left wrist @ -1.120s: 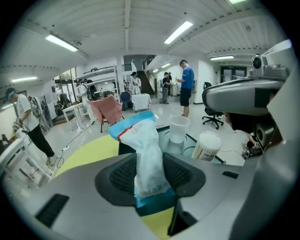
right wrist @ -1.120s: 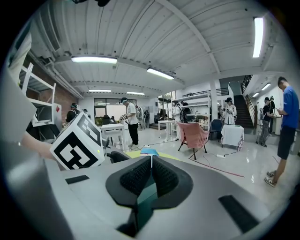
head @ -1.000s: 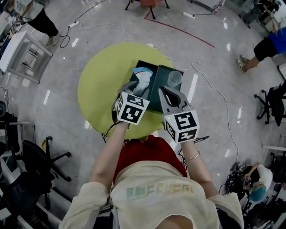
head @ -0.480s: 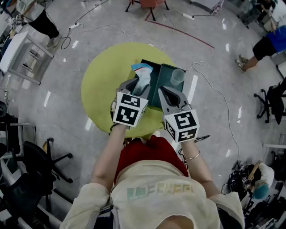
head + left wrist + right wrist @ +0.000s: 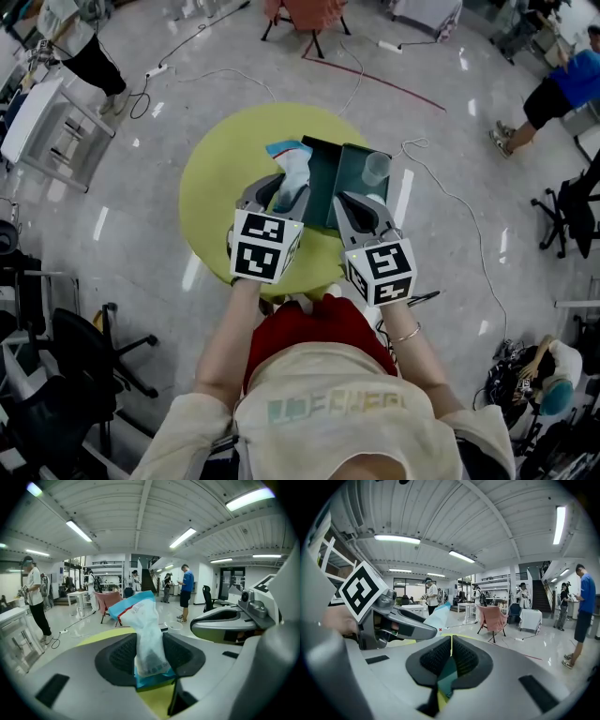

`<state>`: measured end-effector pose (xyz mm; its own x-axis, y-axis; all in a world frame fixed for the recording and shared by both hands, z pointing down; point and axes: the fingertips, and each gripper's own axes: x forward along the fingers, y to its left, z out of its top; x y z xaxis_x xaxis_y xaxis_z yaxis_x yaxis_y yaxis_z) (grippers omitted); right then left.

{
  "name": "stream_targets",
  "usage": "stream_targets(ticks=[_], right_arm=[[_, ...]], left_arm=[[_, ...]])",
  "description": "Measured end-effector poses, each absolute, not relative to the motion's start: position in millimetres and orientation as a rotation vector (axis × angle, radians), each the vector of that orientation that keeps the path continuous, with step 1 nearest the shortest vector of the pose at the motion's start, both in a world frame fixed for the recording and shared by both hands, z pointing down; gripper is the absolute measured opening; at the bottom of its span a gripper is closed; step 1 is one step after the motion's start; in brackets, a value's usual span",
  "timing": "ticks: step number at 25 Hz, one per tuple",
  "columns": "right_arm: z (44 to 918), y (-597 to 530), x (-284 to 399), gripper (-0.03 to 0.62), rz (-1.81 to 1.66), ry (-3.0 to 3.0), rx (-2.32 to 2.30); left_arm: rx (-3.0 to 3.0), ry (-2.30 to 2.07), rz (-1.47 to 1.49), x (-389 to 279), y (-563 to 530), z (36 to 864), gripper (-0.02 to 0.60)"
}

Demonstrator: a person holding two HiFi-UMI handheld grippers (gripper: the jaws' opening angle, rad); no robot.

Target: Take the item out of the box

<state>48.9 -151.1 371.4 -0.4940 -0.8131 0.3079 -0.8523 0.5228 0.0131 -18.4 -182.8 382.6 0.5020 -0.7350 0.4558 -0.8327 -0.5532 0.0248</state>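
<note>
Left gripper (image 5: 279,194) clamps the blue-white packet (image 5: 292,169) at the box's (image 5: 319,183) nine o'clock; my right gripper (image 5: 357,204) is pinched shut, seemingly empty.

Box (image 5: 323,192) on table (image 5: 220,178), bag (image 5: 292,173) at its left, cup (image 5: 376,169) right

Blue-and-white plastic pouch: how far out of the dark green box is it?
Done: the left gripper holds the blue-and-white plastic pouch, seemingly clear of the dark green box. In hand: the right gripper pinches the box wall. Left: probably setting it on the yellow-green round table.
</note>
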Motion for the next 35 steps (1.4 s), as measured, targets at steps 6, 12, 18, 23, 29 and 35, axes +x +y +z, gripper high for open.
stream_targets(ticks=[6,12,18,23,29,35], right_arm=[[367,-145,41,0.037,0.207,-2.494,1.415],[365,-139,30,0.037,0.205,-2.491,1.422],[363,-135,20,0.037,0.213,-2.512,1.418],[362,-131,8,0.037,0.204,-2.516,1.407],[360,-132,6,0.037,0.193,-2.515,1.425],[358,-132,3,0.037,0.184,-2.515,1.447]], left_arm=[[2.494,-1.357,0.511,-38,-166,367,0.187],[2.476,-1.374,0.465,-63,-151,360,0.187],[2.463,-1.388,0.43,-83,-142,356,0.187],[2.458,-1.417,0.388,-98,-136,349,0.187],[2.448,-1.449,0.354,-111,-132,343,0.187],[2.444,-1.48,0.324,-124,-127,336,0.187]])
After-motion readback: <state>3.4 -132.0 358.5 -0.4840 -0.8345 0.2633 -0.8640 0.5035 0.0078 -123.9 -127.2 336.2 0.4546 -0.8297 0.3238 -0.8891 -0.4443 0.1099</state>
